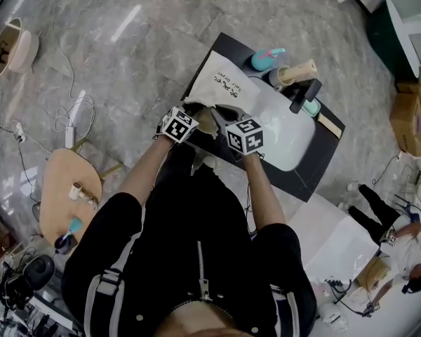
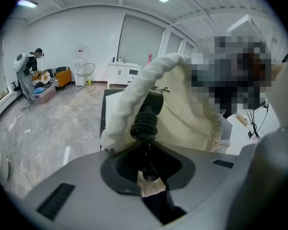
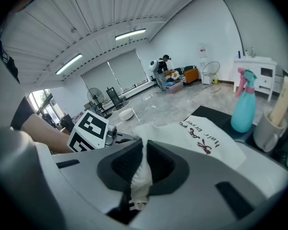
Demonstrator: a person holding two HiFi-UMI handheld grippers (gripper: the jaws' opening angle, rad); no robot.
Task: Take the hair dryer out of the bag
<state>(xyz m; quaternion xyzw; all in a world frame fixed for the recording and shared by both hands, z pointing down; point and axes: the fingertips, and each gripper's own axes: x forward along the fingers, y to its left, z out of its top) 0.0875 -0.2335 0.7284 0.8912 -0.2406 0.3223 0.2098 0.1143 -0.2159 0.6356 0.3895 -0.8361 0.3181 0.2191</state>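
At head-view centre, the left gripper (image 2: 146, 171) is pinching the dryer (image 2: 145, 121) by its ribbed end poking from the bag (image 1: 221, 83) while the right gripper (image 3: 143, 169) is clamping the bag's rim, so a slow straight pull is looking best.

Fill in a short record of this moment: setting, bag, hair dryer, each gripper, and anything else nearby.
setting: black table with a white sink
bag: cream cloth, lying on the table, mouth toward the person
hair dryer: mostly inside the bag; only its black ribbed cord end shows at the mouth
left gripper: shut on the hair dryer's ribbed end
right gripper: shut on the cloth at the bag's mouth
nearby: teal spray bottle beyond the bag
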